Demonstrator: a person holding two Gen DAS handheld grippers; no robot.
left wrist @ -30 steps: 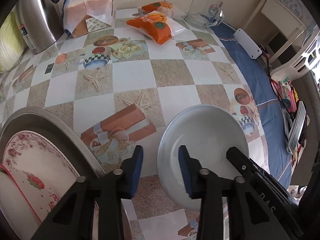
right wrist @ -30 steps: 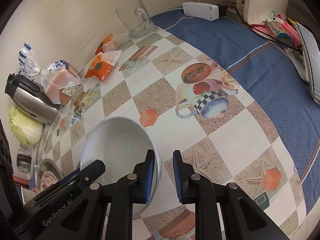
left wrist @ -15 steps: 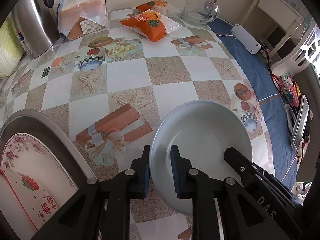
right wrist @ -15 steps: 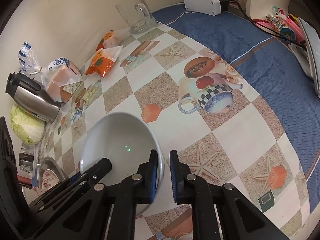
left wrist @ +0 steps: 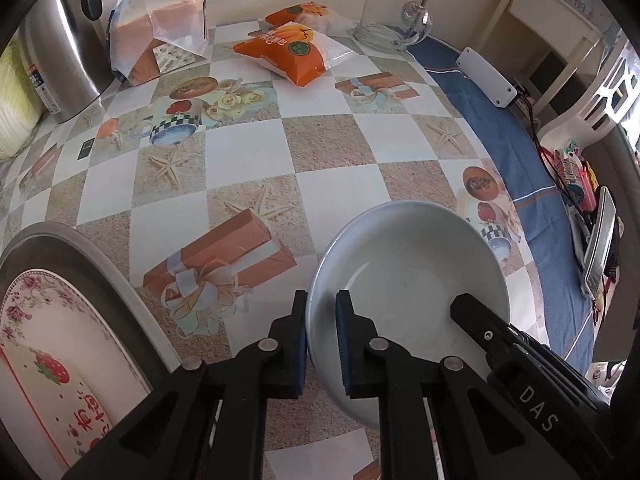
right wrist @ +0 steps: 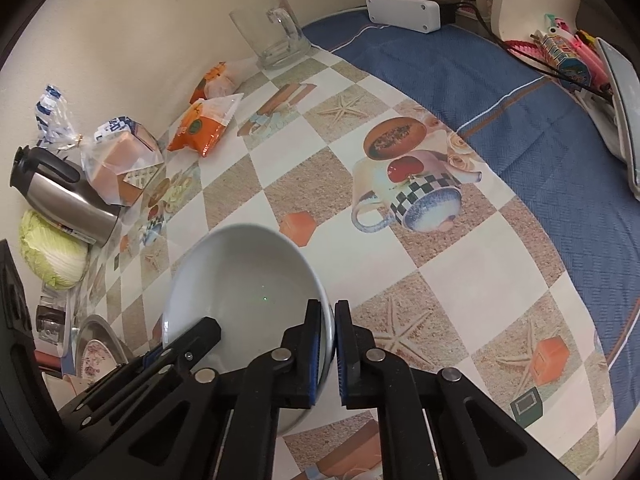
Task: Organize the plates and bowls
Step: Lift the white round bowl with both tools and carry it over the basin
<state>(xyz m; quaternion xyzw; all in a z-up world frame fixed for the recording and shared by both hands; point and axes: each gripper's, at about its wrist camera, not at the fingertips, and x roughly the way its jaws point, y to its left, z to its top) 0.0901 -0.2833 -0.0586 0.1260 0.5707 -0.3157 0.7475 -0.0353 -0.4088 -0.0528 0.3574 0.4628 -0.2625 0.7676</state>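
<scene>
A white bowl (left wrist: pixel 412 264) is held between both grippers above the patterned tablecloth; it also shows in the right wrist view (right wrist: pixel 248 280). My left gripper (left wrist: pixel 321 344) is shut on the bowl's left rim. My right gripper (right wrist: pixel 328 348) is shut on the bowl's right rim. A floral plate (left wrist: pixel 44 340) lies in a metal tray (left wrist: pixel 100 260) at the lower left of the left wrist view; the tray also shows small in the right wrist view (right wrist: pixel 100 328).
At the back stand a steel kettle (left wrist: pixel 60 48), bagged bread (left wrist: pixel 160 32), orange snack packs (left wrist: pixel 292 54), a glass mug (left wrist: pixel 384 16) and a cabbage (right wrist: pixel 52 252). A white power strip (left wrist: pixel 486 78) and a blue cloth (right wrist: pixel 500 92) lie on the right.
My left gripper closed from open onto the bowl's left rim. My right gripper tightened on the right rim. The bowl now sits a little higher, tilted between both.
</scene>
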